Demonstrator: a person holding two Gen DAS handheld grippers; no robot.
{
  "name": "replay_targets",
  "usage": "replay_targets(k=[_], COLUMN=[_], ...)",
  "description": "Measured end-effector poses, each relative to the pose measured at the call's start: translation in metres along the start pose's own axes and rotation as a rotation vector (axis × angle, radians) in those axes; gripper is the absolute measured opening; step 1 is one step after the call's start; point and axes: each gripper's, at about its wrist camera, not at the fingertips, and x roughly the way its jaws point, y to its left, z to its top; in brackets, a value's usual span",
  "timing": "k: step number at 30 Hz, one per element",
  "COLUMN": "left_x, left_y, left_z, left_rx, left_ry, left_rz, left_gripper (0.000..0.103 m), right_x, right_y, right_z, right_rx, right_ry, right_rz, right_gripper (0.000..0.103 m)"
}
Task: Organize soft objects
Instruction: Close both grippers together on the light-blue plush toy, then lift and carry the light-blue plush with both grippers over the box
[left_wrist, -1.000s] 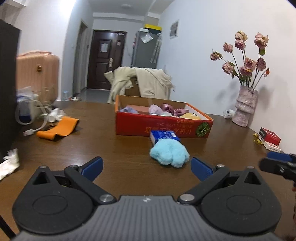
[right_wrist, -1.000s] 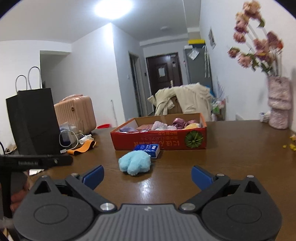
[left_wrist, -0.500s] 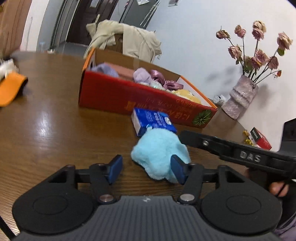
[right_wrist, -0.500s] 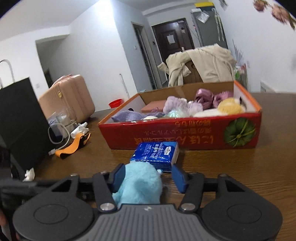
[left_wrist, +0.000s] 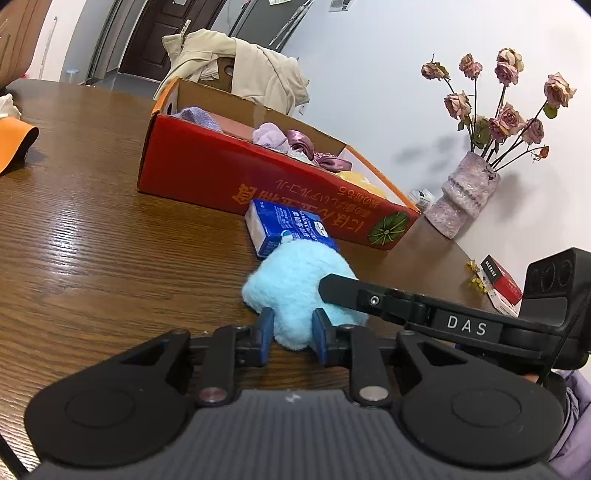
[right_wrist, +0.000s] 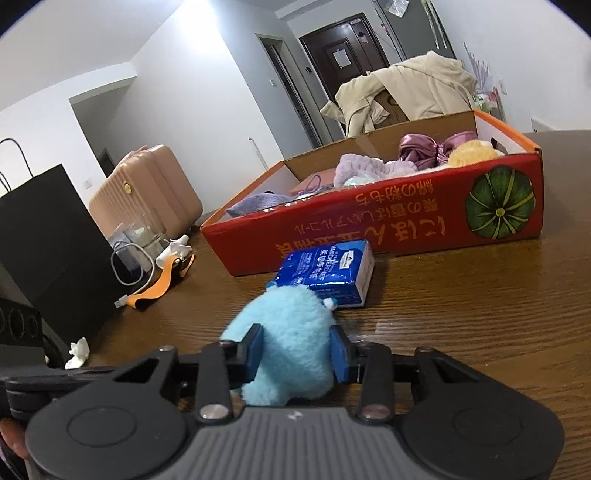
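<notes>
While both grippers tilt down toward the wooden table, the left gripper and right gripper are closing, blue pads pinching the light-blue plush toy lying before the red box.

Fluffy light-blue plush toy, glossy grained wooden table, red printed cardboard box, shiny blue plastic-wrapped tissue pack

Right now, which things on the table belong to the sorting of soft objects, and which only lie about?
For the job: blue plush toy, red box, soft items inside.
Lying about: tissue pack, vase of dried roses, orange strap, black paper bag.
</notes>
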Motion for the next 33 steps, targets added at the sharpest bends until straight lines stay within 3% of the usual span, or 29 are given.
replay_targets(k=[9, 13, 20, 26, 33], left_x=[-0.004, -0.024, -0.085, -0.136, -0.167], left_y=[0.001, -0.006, -0.043, -0.079, -0.112], left_z=[0.000, -0.005, -0.041, -0.074, -0.098], left_rx=[-0.009, -0.011, 0.005, 0.097, 0.134], left_ry=[-0.027, -0.065, -0.136, -0.175, -0.212], left_rz=[0.006, 0.003, -0.023, 0.023, -0.005], left_gripper=[0.020, 0.019, 0.019, 0.019, 0.018], right_x=[-0.008, -0.022, -0.087, -0.138, -0.188], right_y=[0.012, 0.022, 0.047, 0.072, 0.080], right_z=[0.001, 0.002, -0.024, -0.061, -0.090], right_rx=[-0.054, -0.052, -0.015, 0.032, 0.083], right_ry=[0.001, -0.014, -0.062, -0.126, -0.196], right_rz=[-0.012, 0.010, 0.053, 0.078, 0.098], right_gripper=[0.030, 0.028, 0.028, 0.028, 0.028])
